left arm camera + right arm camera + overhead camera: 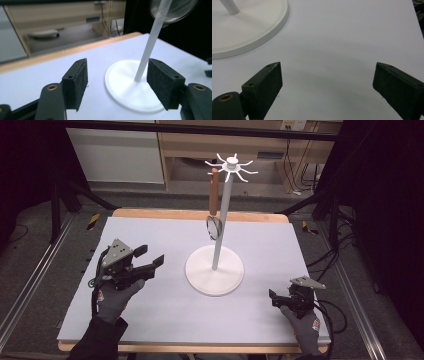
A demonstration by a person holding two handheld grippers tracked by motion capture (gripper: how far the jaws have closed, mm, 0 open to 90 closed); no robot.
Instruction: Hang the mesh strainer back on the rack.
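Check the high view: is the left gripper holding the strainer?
No. The strainer hangs from a hook on the white stand, while the left gripper sits apart from it, jaws open and empty.

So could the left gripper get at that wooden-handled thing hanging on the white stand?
Probably yes. The left gripper is open and empty, and bare table lies between it and the hanging utensil, though it would have to rise.
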